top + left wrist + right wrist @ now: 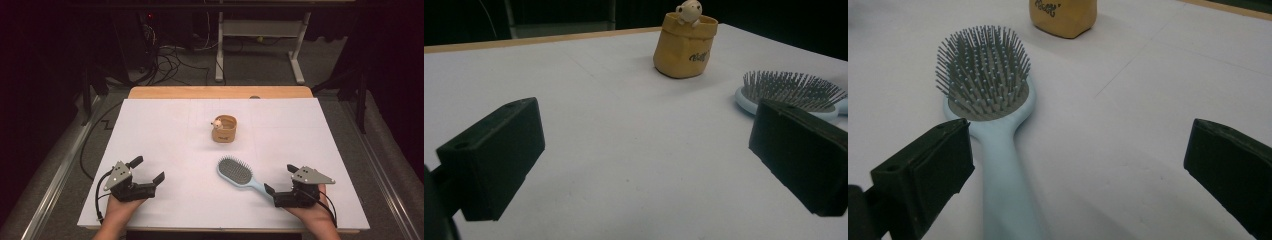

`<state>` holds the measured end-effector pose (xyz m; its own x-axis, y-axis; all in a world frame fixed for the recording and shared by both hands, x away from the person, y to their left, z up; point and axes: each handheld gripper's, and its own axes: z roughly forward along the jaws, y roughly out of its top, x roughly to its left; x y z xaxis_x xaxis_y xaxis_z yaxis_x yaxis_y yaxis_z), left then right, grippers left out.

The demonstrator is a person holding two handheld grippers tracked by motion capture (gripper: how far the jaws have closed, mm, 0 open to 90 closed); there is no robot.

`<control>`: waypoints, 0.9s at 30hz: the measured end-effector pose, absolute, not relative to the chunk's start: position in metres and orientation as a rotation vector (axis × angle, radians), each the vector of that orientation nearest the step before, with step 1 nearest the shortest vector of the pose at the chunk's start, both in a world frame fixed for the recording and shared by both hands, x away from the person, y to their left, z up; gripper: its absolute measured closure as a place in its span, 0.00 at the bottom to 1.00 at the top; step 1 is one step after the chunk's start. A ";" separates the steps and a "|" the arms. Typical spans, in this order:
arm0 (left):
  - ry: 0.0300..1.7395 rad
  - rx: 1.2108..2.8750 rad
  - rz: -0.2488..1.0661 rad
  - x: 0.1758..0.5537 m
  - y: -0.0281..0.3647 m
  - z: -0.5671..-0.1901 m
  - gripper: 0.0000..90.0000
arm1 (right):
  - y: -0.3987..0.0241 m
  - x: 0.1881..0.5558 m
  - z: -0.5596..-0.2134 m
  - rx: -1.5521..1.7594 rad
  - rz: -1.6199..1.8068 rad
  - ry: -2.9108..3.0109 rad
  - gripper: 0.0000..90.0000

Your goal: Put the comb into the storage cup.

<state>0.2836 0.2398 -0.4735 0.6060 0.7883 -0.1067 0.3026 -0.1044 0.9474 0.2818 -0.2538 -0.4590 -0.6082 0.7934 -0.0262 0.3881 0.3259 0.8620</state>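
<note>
Right tool (281, 178) jaws wide apart, holding nothing, at the near-right handle end of the light-blue hairbrush (239, 175) lying bristles-up on the white worktop (165, 130); left tool (148, 169) likewise spread, empty, near left.

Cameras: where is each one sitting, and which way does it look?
High view: sits above the person's side, looking forward and down on the table; both hands with the left gripper and right gripper come in below.
Left gripper view: rides low on the left gripper, facing the yellow pot; its two black jaws show.
Right gripper view: rides on the right gripper, facing the hairbrush; its two black jaws show.
Shared: both gripper views see the hairbrush and the yellow pot.
</note>
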 end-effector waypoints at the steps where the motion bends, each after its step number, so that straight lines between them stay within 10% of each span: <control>1: 0.911 1.680 0.525 0.284 0.240 -0.473 0.02 | -0.253 0.282 -0.459 1.036 1.211 2.156 0.00; 27: 0.899 1.677 0.566 0.284 0.242 -0.469 0.01 | -0.213 0.300 -0.441 0.992 1.153 2.324 0.00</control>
<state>0.2836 0.2422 -0.4692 0.5986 0.7974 -0.0770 0.2753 -0.1145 0.9545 0.3003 -0.2126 -0.4410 -0.6876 0.7260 -0.0115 0.4301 0.4200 0.7992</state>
